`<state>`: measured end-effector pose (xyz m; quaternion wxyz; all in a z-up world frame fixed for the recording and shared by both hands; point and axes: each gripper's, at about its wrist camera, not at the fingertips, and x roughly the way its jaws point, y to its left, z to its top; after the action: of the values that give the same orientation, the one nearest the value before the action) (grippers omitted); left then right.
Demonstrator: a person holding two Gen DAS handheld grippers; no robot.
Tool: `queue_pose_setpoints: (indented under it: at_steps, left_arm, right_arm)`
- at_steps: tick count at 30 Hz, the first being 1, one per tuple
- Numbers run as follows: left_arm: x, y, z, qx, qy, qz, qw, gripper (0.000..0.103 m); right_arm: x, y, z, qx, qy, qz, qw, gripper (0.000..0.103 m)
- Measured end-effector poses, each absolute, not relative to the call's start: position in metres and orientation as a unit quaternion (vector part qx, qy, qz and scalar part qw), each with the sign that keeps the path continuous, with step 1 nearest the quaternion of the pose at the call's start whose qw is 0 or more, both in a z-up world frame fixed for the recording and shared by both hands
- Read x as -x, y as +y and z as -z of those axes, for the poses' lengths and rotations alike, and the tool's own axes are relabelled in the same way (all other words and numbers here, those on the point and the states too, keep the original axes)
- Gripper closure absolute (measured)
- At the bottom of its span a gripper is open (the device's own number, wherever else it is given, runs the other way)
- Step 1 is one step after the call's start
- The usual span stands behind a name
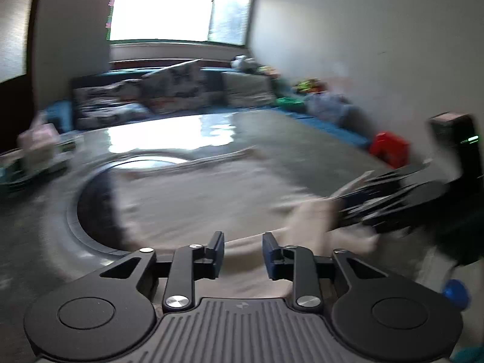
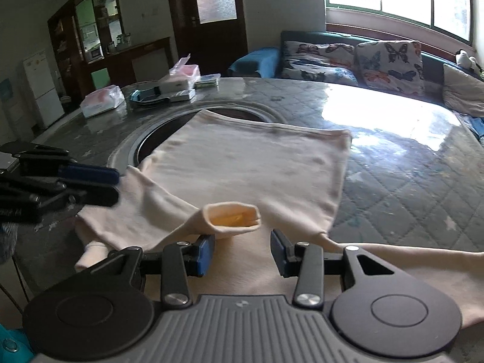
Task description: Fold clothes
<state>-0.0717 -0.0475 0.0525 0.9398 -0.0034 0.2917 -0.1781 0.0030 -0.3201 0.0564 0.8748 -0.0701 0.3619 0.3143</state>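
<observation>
While two tools (image 2: 242,249) (image 2: 116,186) hover, one garment (image 2: 242,163) lies.

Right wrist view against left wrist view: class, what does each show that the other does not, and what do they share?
Only the right wrist view shows the sleeve cuff opening towards the camera, the tissue packs and the cabinets. Only the left wrist view shows a red object by the wall. Both show the cream garment on the table, the butterfly cushions and the window.
</observation>
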Motion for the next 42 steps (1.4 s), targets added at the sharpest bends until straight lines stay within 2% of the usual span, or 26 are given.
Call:
queue_pose_setpoints:
  at_steps: [9,20,28,42]
  left_arm:
    - [0.074,0.0,-0.033,-0.004,0.329,0.088,0.94,0.071]
    - [0.056,-0.026,-0.036,-0.017,0.306,0.112,0.945,0.073]
    - [0.033,-0.033,-0.017,-0.032,0.33,0.095,0.939,0.073]
    - [0.031,-0.026,-0.012,-0.027,0.336,0.08,0.938,0.067]
  right_arm:
    - [-0.004,-0.334,-0.067,0.059,0.345,-0.292,0.89,0.062]
    - [0.0,-0.314,-0.055,0.069,0.359,-0.311,0.877,0.062]
    - [0.001,-0.289,-0.042,0.095,0.359,-0.336,0.866,0.063]
    - [0.007,-0.295,-0.036,0.11,0.36,-0.321,0.869,0.063]
